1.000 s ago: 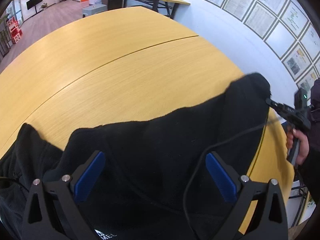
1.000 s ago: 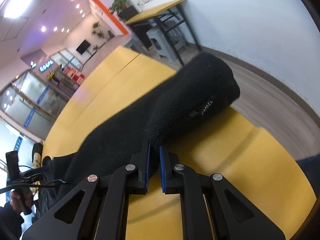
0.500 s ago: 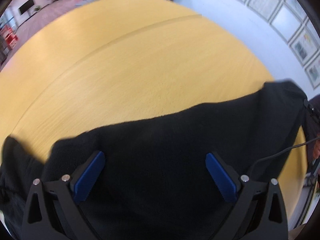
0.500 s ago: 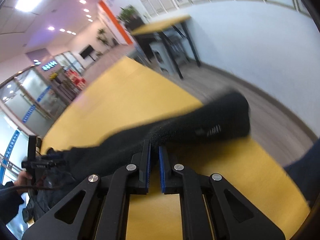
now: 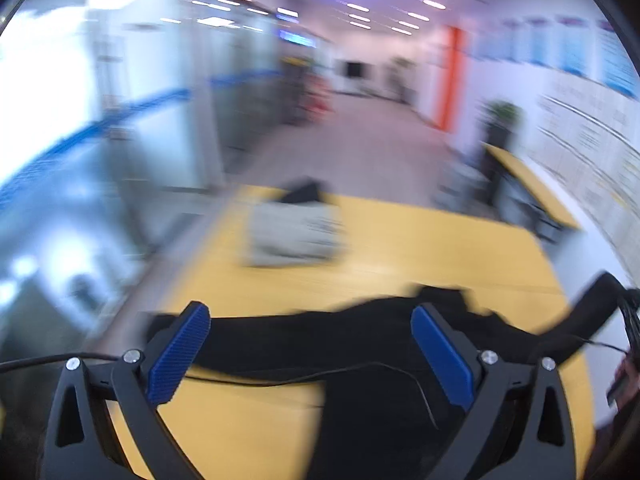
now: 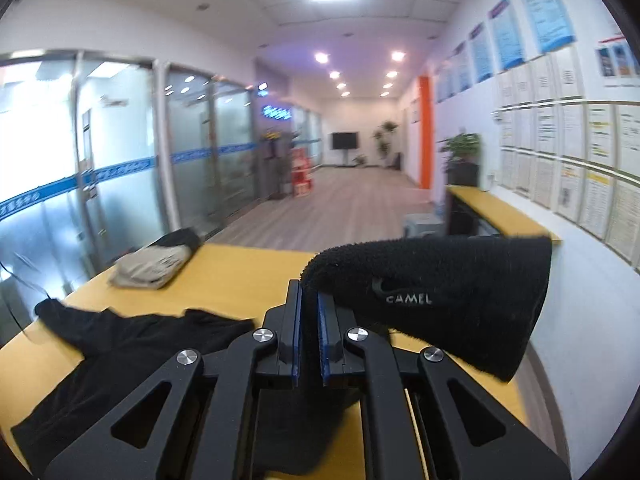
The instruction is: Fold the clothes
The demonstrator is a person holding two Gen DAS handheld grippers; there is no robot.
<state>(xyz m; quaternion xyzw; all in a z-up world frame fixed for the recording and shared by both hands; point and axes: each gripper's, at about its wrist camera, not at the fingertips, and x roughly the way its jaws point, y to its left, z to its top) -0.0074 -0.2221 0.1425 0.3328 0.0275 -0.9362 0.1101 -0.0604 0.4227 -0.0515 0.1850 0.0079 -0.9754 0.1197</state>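
- The black fleece top (image 6: 132, 344) lies on the yellow table (image 6: 240, 272), on the near part of it.
- The right gripper (image 6: 309, 336) has its fingers shut tight on a bit of the top. The end with the word CAMEL, most likely a sleeve (image 6: 440, 296), sticks up off the table.
- The left gripper (image 5: 310, 350) has its fingers wide apart. It holds nothing, and the black cloth is under it.
- I think the step is to fold this held-up part over the rest of the top.
- To do it well, keep the pinch tight, bring the part over the middle of the top, lay it flat, then let go. The free gripper could press the cloth so it does not slide.
- A folded tan piece (image 6: 148, 268) sits at the far end of the table, well apart from the top.
- The left view is very blurry, so the edges of the top are hard to see there.
- The gripper bodies hide the nearest part of the top.
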